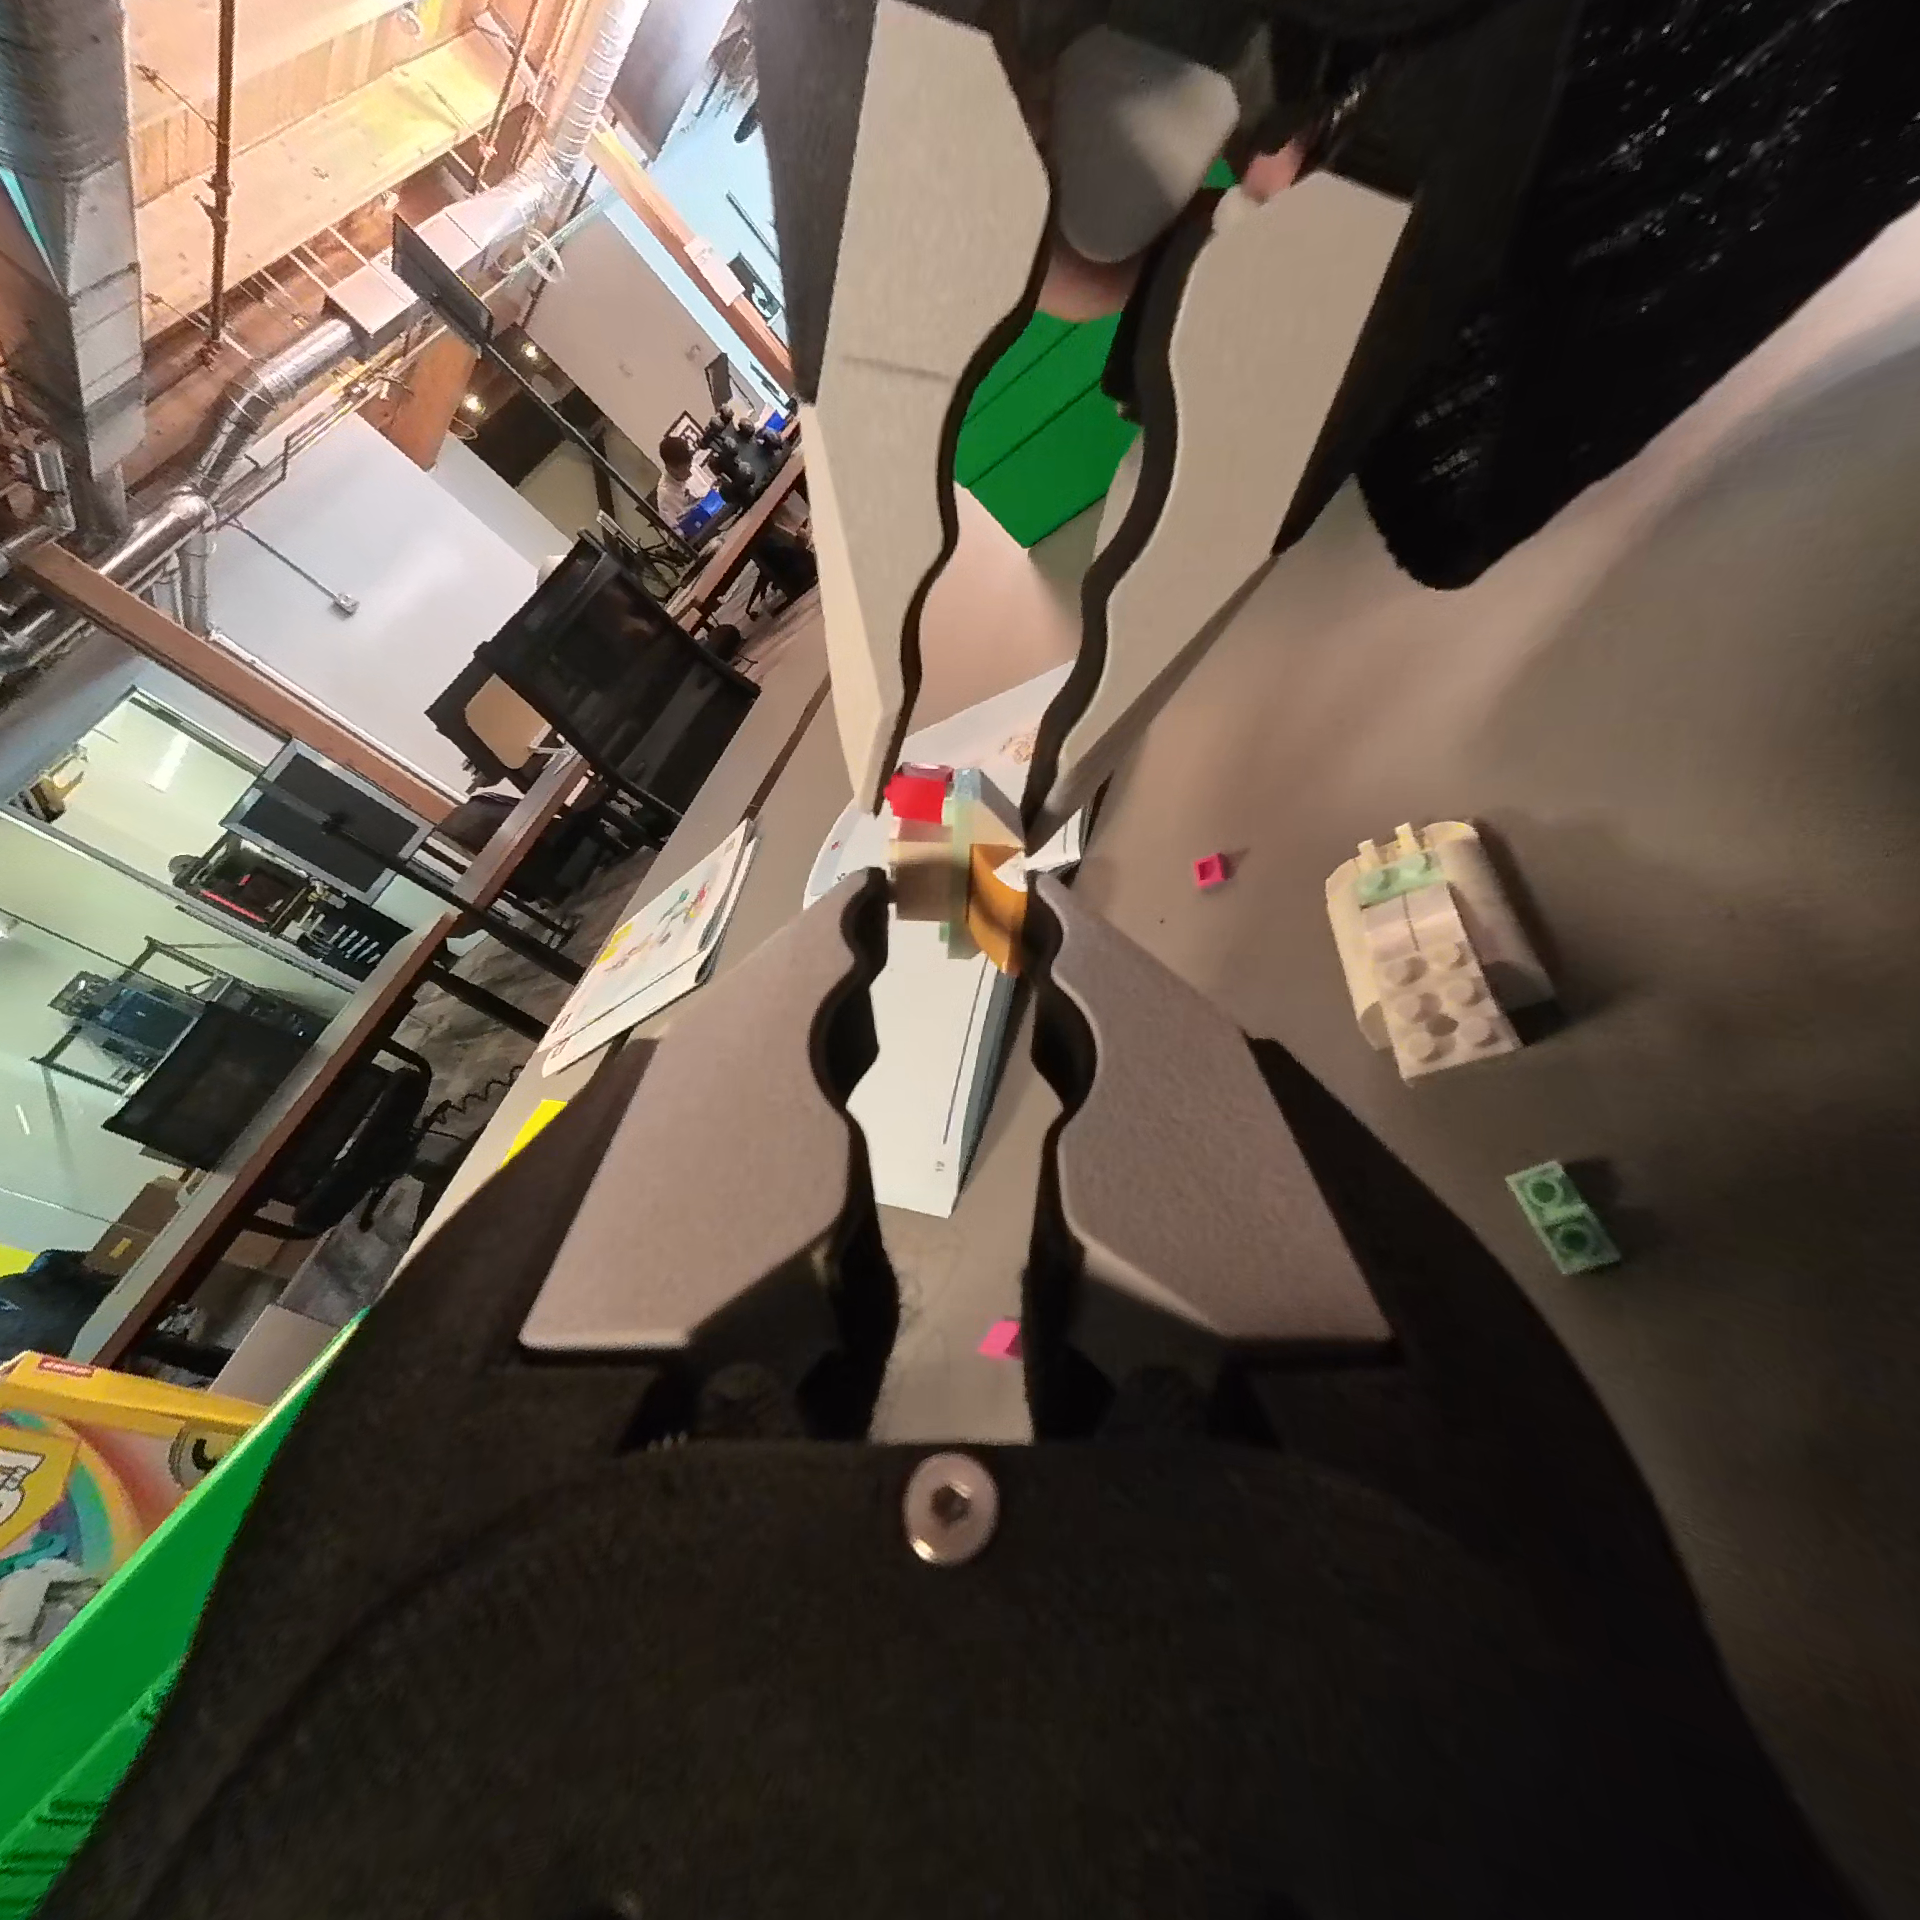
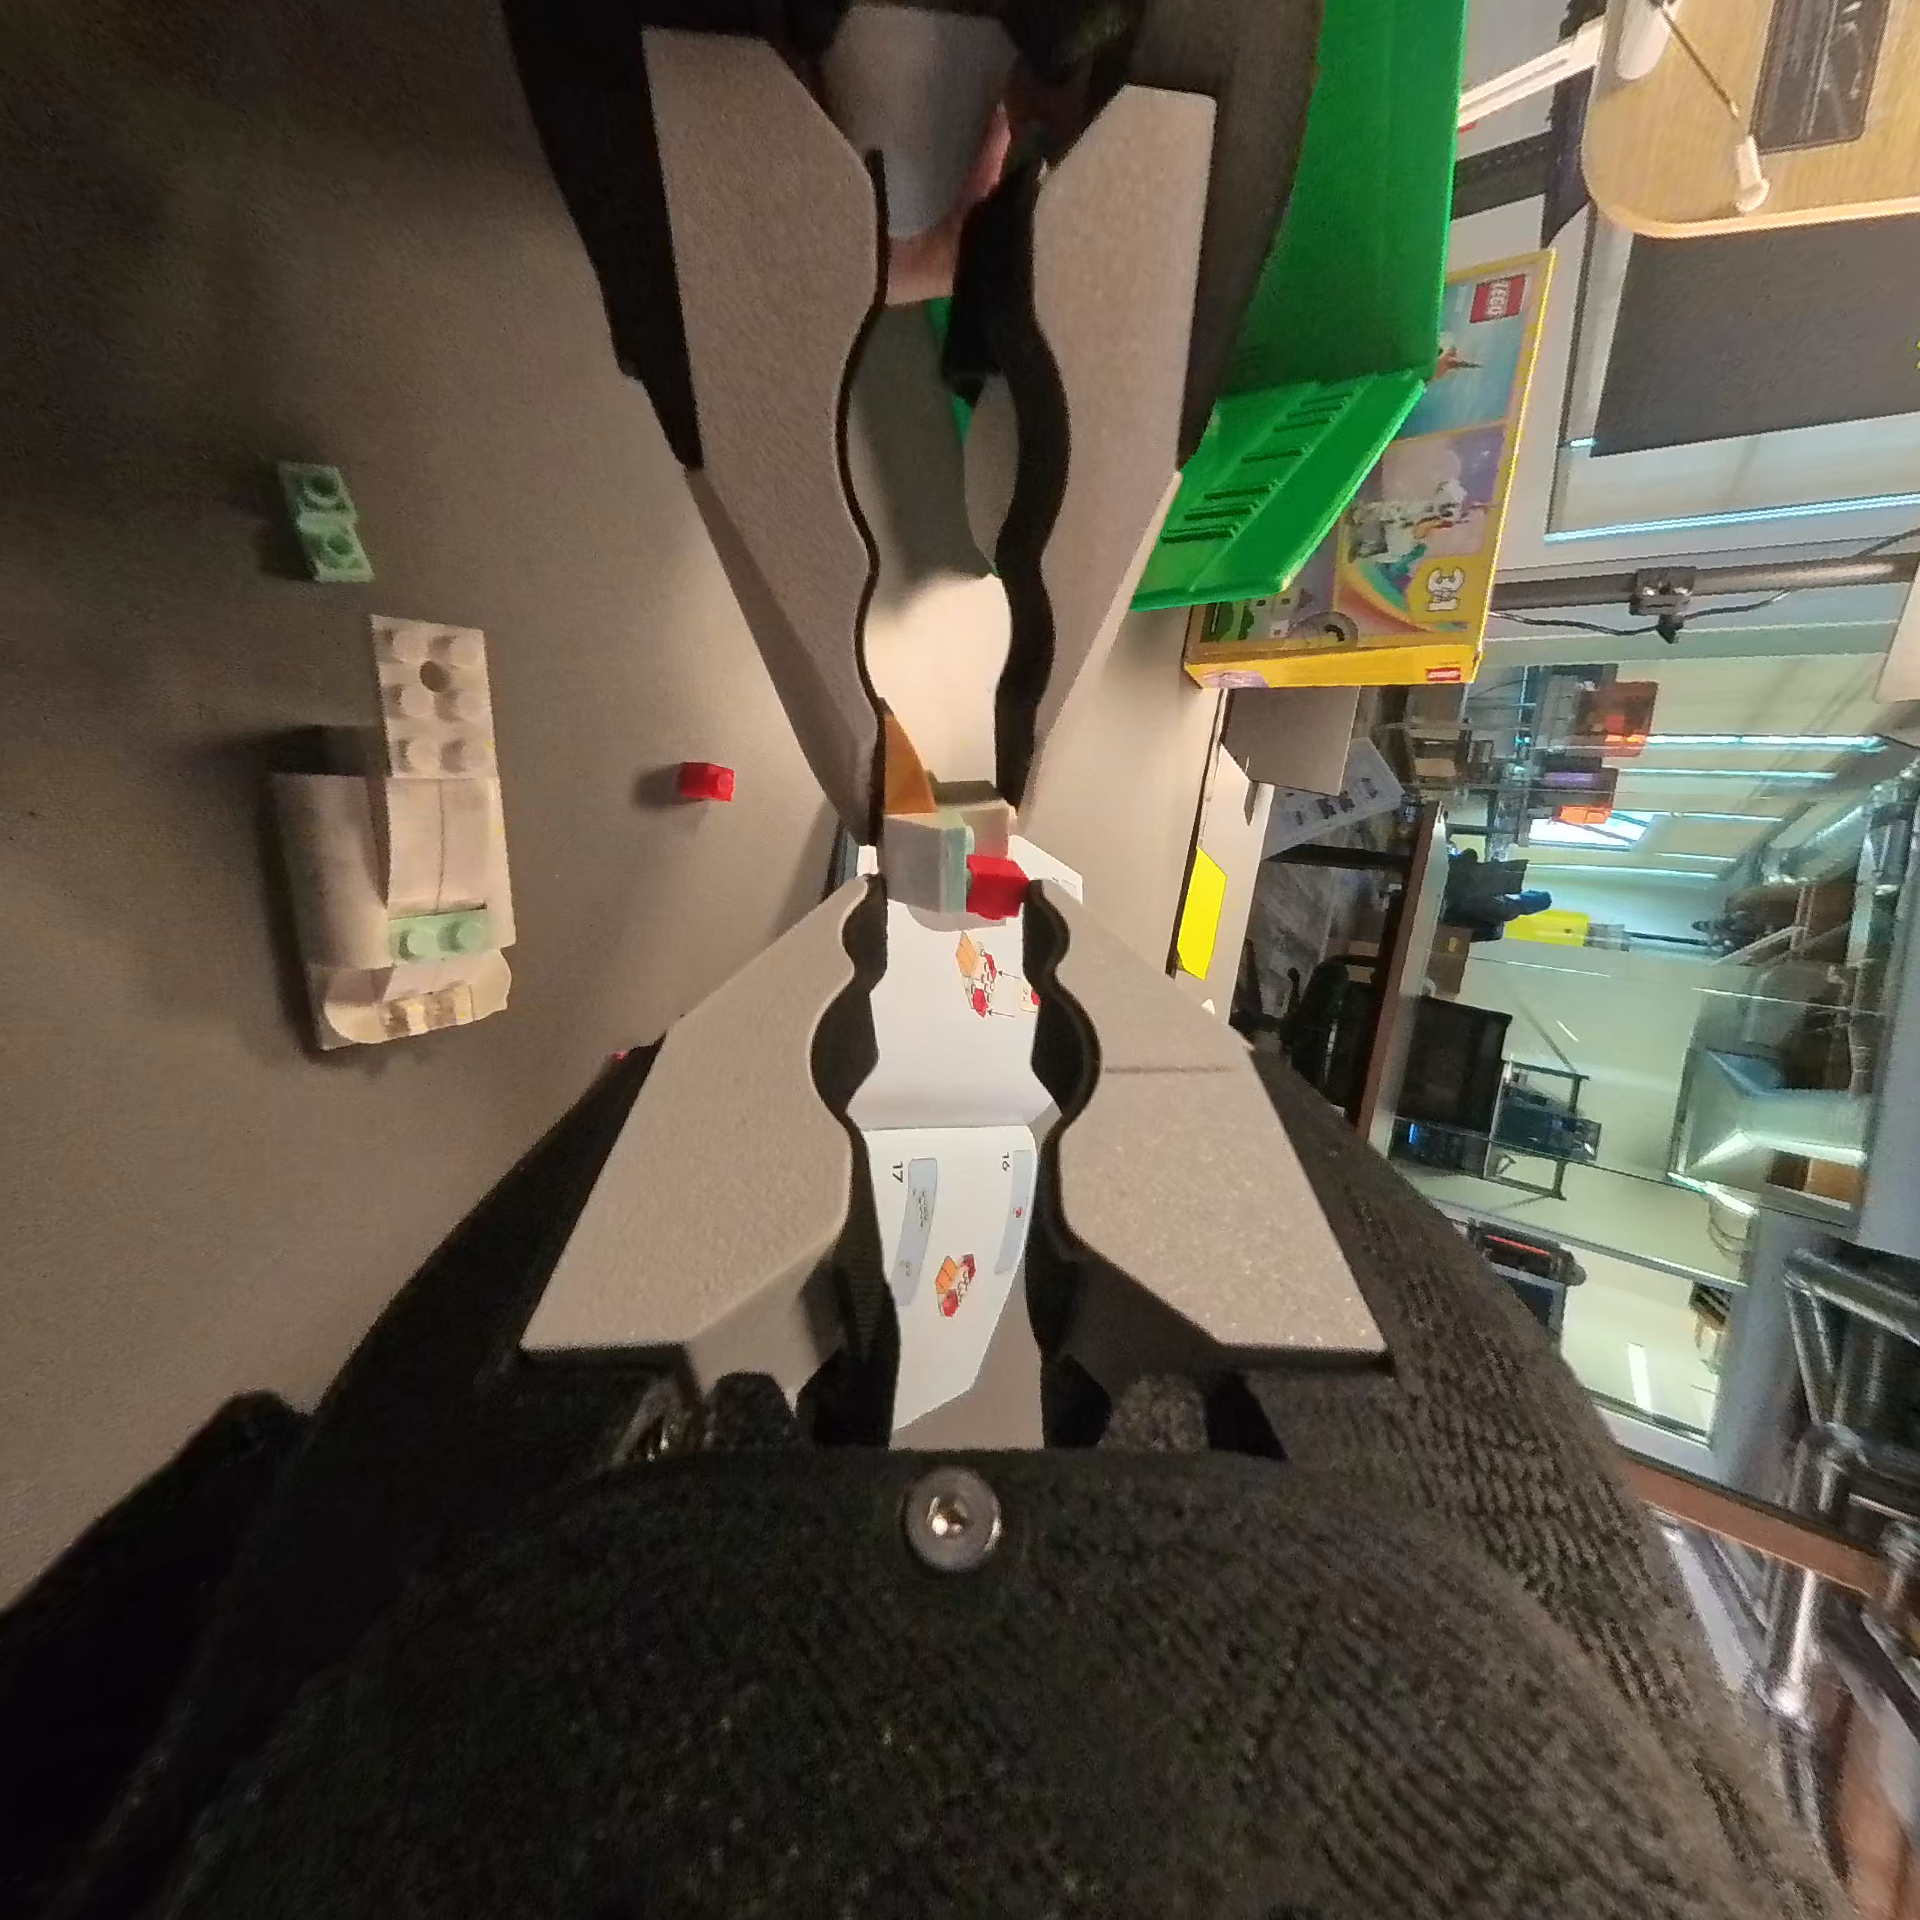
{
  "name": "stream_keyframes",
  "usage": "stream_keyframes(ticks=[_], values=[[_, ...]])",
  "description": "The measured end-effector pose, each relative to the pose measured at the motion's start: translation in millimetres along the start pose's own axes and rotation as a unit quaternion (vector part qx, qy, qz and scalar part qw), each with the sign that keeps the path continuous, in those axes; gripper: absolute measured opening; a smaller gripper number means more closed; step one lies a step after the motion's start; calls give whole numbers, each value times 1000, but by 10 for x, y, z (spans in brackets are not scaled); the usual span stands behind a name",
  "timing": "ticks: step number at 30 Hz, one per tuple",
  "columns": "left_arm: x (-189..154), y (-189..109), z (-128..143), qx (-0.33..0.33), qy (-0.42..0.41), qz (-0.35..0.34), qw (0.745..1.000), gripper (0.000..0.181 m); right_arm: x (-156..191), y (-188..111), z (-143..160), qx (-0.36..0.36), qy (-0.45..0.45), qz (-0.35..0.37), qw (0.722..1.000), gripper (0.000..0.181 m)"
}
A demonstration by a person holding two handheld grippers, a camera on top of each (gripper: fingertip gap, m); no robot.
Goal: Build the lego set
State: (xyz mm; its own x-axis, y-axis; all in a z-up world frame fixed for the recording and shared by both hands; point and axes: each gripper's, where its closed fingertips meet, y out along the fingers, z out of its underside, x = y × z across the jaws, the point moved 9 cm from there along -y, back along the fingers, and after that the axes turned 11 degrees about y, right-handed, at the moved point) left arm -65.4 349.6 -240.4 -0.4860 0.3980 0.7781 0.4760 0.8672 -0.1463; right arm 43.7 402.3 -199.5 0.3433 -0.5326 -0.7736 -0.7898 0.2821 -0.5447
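Observation:
A small lego assembly (image 1: pixel 951 883) of tan, white, orange and red pieces hangs in the air between my two grippers, which meet tip to tip. My left gripper (image 1: pixel 961 894) is shut on its tan and orange end. My right gripper (image 2: pixel 951 888) is shut across its white block and red brick (image 2: pixel 992 883). The right gripper also comes in from above in the left wrist view (image 1: pixel 956 805). On the grey table lie a larger white sub-build (image 2: pixel 405 831), a green two-stud plate (image 2: pixel 324 520) and a loose small red brick (image 2: pixel 704 781).
An open instruction booklet (image 2: pixel 956 1195) lies under the grippers, and a second booklet (image 1: pixel 655 935) lies farther off. A green bin (image 2: pixel 1330 312) and the yellow lego box (image 2: pixel 1403 468) stand at the table's edge. A tiny pink piece (image 1: pixel 1000 1340) lies below my left gripper. My left and right fingertips are right by each other. The loose small red brick (image 2: pixel 704 781) sits 6 cm or so from the ends of my left fingers.

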Motion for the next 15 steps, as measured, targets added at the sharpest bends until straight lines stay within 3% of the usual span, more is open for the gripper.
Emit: stream_keyframes(ticks=[9,15], values=[[-7,8,5,9,2,7,1000,24,54,13,-17,16,-77,17,997,24],[8,4,2,8,3,2,1000,24,43,6,-13,14,-48,23,998,23]])
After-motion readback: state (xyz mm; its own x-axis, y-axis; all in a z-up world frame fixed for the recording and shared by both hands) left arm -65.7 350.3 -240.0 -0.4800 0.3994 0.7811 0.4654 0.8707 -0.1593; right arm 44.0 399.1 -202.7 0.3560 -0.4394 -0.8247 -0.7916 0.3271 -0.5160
